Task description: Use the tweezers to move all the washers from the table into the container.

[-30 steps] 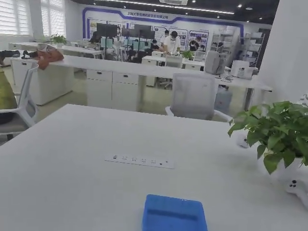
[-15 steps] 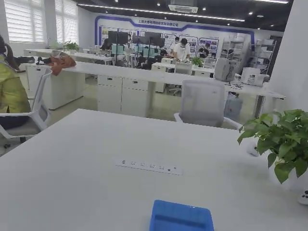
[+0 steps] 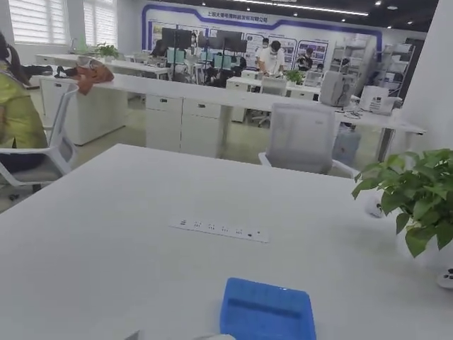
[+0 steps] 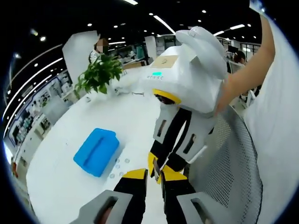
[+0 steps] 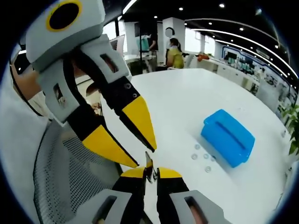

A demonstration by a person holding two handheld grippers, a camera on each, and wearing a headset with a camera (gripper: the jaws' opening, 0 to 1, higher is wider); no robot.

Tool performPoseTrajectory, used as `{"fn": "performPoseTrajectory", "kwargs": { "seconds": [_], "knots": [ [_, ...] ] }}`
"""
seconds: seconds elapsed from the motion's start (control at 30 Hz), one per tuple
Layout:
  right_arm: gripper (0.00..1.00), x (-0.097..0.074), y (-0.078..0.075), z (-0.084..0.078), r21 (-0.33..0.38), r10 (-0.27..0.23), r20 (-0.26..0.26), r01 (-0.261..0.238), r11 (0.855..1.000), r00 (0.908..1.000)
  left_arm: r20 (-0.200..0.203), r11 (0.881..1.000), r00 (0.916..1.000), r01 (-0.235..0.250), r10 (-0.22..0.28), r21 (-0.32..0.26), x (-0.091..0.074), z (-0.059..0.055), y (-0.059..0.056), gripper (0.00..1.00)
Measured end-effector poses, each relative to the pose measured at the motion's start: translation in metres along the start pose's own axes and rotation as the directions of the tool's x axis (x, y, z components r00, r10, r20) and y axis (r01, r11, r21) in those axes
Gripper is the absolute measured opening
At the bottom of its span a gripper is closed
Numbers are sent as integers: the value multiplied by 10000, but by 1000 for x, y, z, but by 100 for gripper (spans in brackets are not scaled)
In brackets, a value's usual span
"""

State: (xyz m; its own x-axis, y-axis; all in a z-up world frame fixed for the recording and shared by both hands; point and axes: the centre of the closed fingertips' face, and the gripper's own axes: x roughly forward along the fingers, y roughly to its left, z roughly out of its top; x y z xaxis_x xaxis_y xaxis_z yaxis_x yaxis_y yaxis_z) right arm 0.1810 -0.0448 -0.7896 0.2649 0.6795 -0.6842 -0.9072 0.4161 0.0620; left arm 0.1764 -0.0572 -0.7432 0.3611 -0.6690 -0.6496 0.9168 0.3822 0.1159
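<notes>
On the white tabletop (image 3: pixel 106 234), the blue container (image 3: pixel 267 312) shows more fully because the headset has tipped down, with washers (image 5: pixel 202 157) lying loose just beside it; the right gripper (image 5: pixel 149 175) jaws pinch the tweezers (image 5: pixel 148 165) and the left gripper (image 4: pixel 154 177) jaws stand apart, so moving seems not yet begun.
</notes>
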Motion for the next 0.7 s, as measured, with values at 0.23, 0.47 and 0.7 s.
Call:
{"fn": "performPoseTrajectory", "kwargs": {
  "seconds": [0.23,0.47,0.7],
  "knots": [
    [4,-4,-22,9,398,-300,173,293,9988,9994,649,9428,9774,-1752,2011,-2835,-25,-26,25,37],
    [4,-6,-52,24,1230,-601,532,532,9910,9968,466,8257,9148,-3391,4011,-4509,-48,-61,49,68],
    [5,2,-72,37,1573,-842,631,735,9848,9944,638,7512,8748,-3726,4802,-5449,-56,-71,60,90]
  ]
}}
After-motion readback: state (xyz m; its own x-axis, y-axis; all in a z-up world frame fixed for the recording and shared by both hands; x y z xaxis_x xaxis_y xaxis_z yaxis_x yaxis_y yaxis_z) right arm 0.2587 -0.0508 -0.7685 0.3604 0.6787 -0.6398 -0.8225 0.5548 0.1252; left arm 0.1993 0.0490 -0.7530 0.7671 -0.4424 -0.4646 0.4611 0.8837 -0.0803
